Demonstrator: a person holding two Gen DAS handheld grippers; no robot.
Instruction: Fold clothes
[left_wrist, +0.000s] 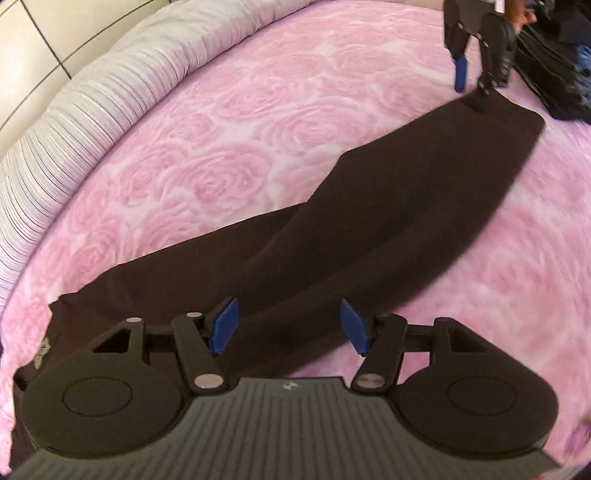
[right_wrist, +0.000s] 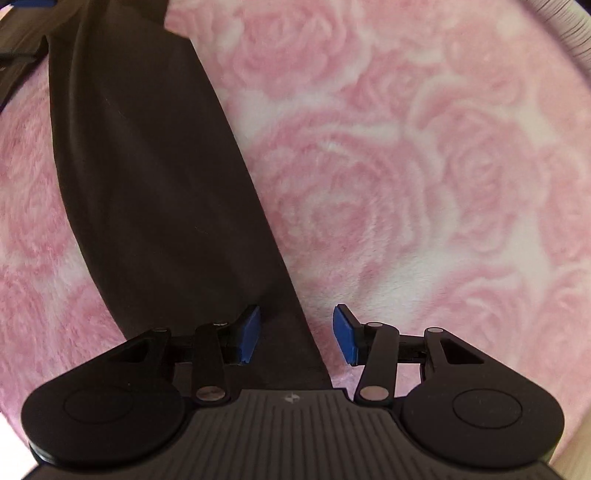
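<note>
A long dark brown garment lies stretched out flat on a pink rose-patterned blanket. My left gripper hovers open over its near end, blue pads spread on either side of the cloth. My right gripper stands open at the garment's far end, one finger touching the cloth edge. In the right wrist view the right gripper is open, with the garment and its right edge running between the fingers. Nothing is gripped.
A pile of dark clothes sits at the far right of the blanket. A grey striped bolster runs along the bed's left edge, with tiled floor beyond. A hand holds the right gripper.
</note>
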